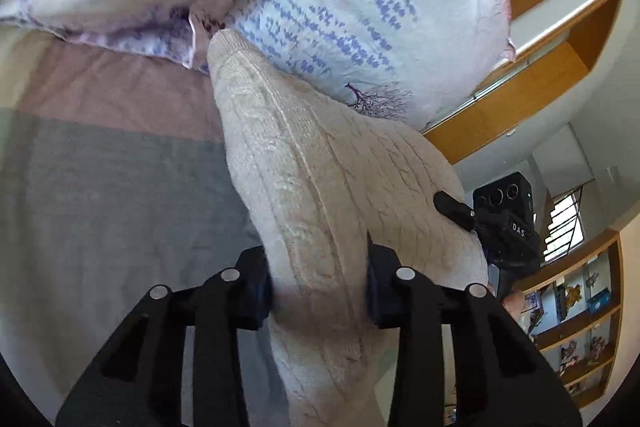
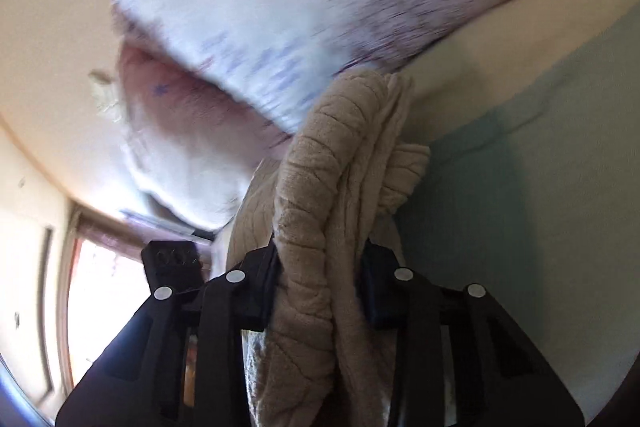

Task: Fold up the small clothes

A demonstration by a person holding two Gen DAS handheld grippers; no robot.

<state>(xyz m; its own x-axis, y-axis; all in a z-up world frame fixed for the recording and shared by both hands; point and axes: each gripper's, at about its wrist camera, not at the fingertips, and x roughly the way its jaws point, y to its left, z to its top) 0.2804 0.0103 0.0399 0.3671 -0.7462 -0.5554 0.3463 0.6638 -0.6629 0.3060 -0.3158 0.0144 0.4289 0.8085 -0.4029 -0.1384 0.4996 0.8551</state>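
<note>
Lettering: "DAS" in white on the black body of the right tool [image 1: 460,211], legible only in the left wrist view; no other writing can be read.

Garment: cream cable-knit sweater [image 1: 320,187], lifted off the bed and stretched between both tools. In the left wrist view it runs as one long band from the near jaws up to a ribbed end that touches the printed pillow [image 1: 360,7]. In the right wrist view the same sweater [image 2: 320,207] hangs bunched in several thick folds.

Left tool [image 1: 320,281]: jaws clamped on the knit, fabric filling the gap between the pads. In the right wrist view only its black camera block shows, at lower left.

Right tool [image 2: 320,281]: jaws likewise closed on a wad of the sweater. From the left wrist view one black fingertip presses the far edge of the knit.

Bedding: sheet [image 1: 100,187] in grey, dusty-pink and cream bands, seen by the left camera; the right camera shows pale green and cream bands [image 2: 520,167]. White pillow with rows of blue and red marks and a small bare-tree print; blurred in the right wrist view.

Storage, left wrist view only: wooden bookshelf [image 1: 580,331] with compartments holding small pictures and figures, too small to tell further. Wooden wardrobe frame [image 1: 560,47] above it.
</note>
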